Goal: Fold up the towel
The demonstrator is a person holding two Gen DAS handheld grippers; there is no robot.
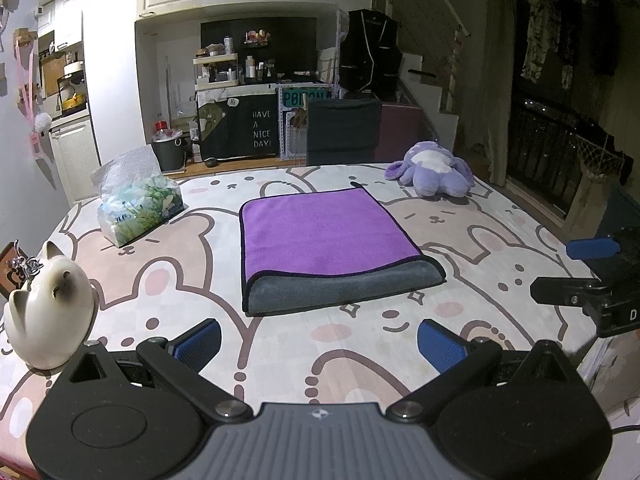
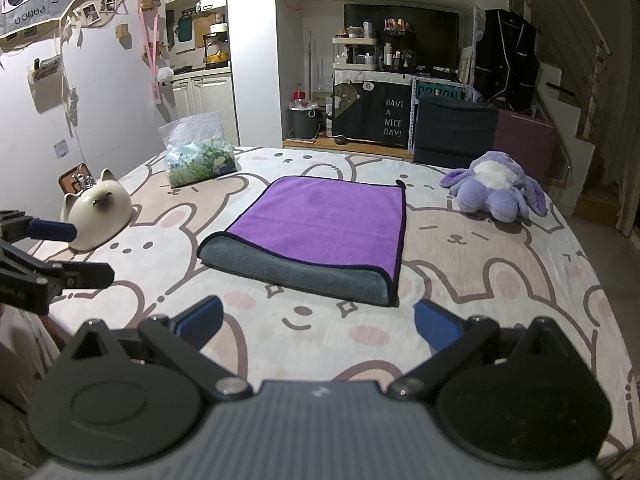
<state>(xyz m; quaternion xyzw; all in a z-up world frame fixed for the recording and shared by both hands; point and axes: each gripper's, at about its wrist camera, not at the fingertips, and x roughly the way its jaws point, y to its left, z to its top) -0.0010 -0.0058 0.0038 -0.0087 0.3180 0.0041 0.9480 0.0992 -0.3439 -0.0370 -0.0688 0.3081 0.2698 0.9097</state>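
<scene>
From the left wrist view, my left gripper point(image 1: 318, 346) hangs released, fingers spread wide over the near edge of the table point(image 1: 500, 240). The towel point(image 1: 328, 236) lies mid-table, apart from both grippers, already folded once: purple face up, grey fold rolled toward me. I judge at least one fold remains.

From the right wrist view, my right gripper point(image 2: 318, 324) is likewise released, holding nothing. The towel point(image 2: 320, 220) looks flat, plush, dark-trimmed, edges roughly aligned.

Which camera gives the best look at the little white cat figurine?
The left wrist view: the cat figurine sits close and large at its left edge. In the right wrist view the cat figurine is farther, smaller, and the left gripper's fingertip overlaps it.
</scene>
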